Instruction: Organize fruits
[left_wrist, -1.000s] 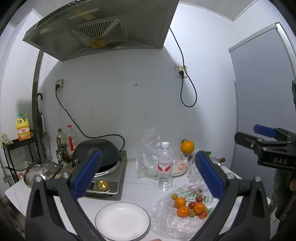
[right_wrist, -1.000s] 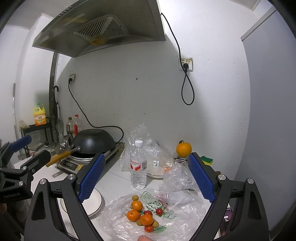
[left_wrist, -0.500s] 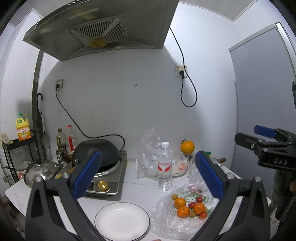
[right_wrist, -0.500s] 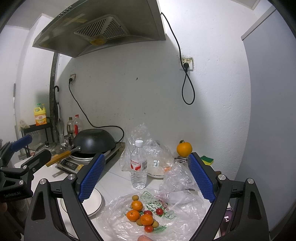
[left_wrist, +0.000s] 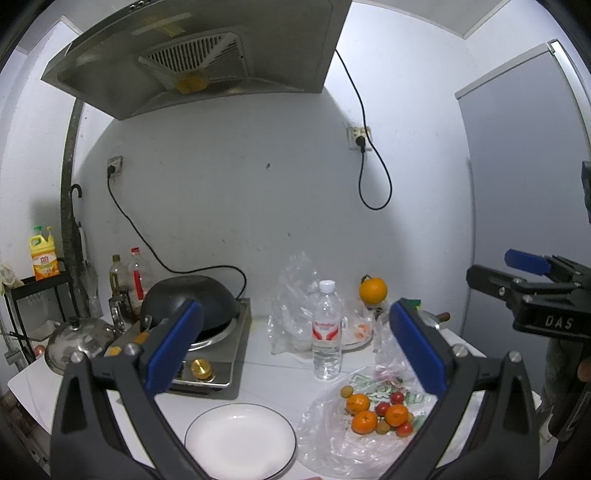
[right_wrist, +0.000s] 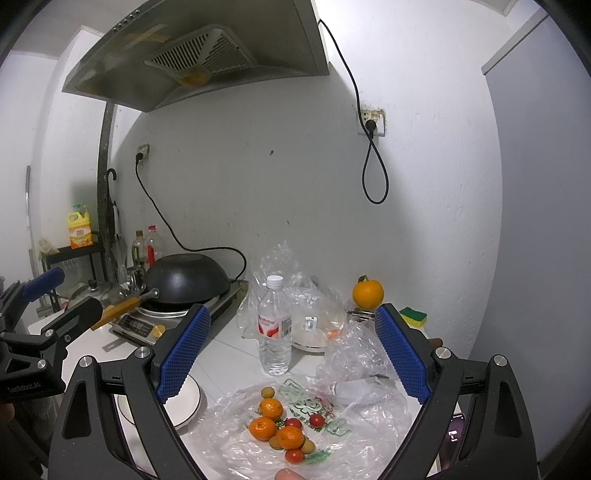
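Observation:
A pile of small fruit lies on a clear plastic bag on the white counter: tangerines, red cherry tomatoes and small brown fruits. The pile also shows in the right wrist view. An empty white plate sits left of the bag. A larger orange stands at the back. My left gripper is open and empty, held above the plate and bag. My right gripper is open and empty above the fruit.
A water bottle stands behind the bag. A black wok sits on a cooktop at left, with a steel pot lid and oil bottles beyond. Crumpled bags and a dish lie at the back.

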